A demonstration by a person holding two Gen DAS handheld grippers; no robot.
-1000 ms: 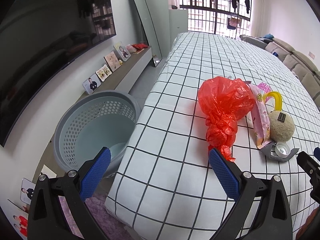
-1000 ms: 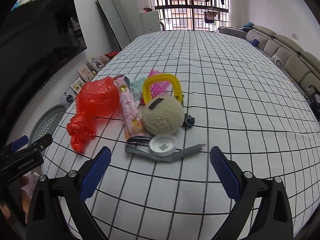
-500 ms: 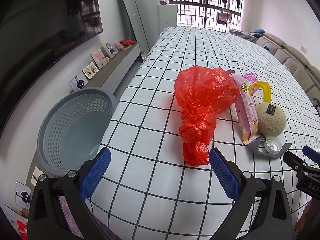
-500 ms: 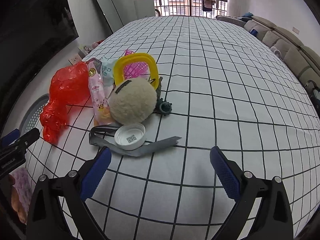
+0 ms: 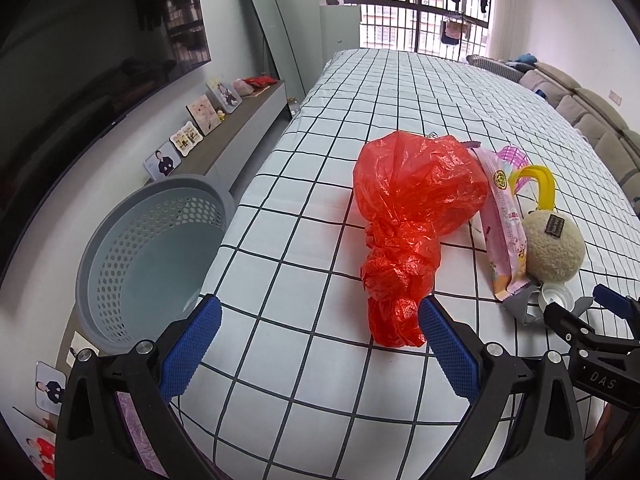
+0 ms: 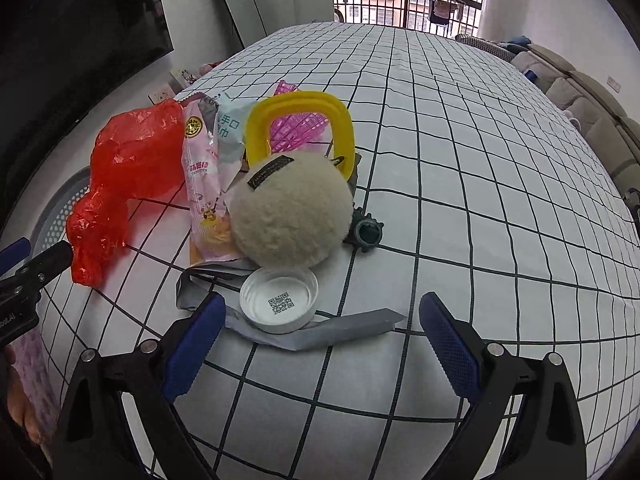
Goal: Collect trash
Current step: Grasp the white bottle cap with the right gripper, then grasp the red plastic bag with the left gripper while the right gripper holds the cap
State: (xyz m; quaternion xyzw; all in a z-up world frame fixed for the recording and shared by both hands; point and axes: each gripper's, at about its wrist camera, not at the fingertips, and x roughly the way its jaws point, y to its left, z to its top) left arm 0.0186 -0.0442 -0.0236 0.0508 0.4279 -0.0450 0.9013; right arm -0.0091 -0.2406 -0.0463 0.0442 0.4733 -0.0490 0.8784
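A crumpled red plastic bag [image 5: 408,220] [image 6: 124,176] lies on the checked bed sheet [image 5: 312,240]. Beside it lie a pink snack wrapper [image 5: 504,236] [image 6: 202,192], a grey strip [image 6: 320,332] and a white jar lid [image 6: 280,300]. My left gripper [image 5: 316,340] is open, its right finger just beside the bag's lower end. My right gripper [image 6: 320,340] is open just before the lid and strip. A grey perforated basket [image 5: 152,252] stands on the floor left of the bed.
A fluffy beige ball [image 6: 288,220], a yellow-and-pink frame [image 6: 300,128], a pale blue wipes pack [image 6: 230,132] and a small dark ring [image 6: 366,232] sit among the trash. Photo frames [image 5: 200,116] line a low shelf. A sofa [image 5: 592,120] runs along the right.
Both grippers have come closer to the pile. The left one now has its right finger by the red bag's end; the right one has neared the lid and strip.
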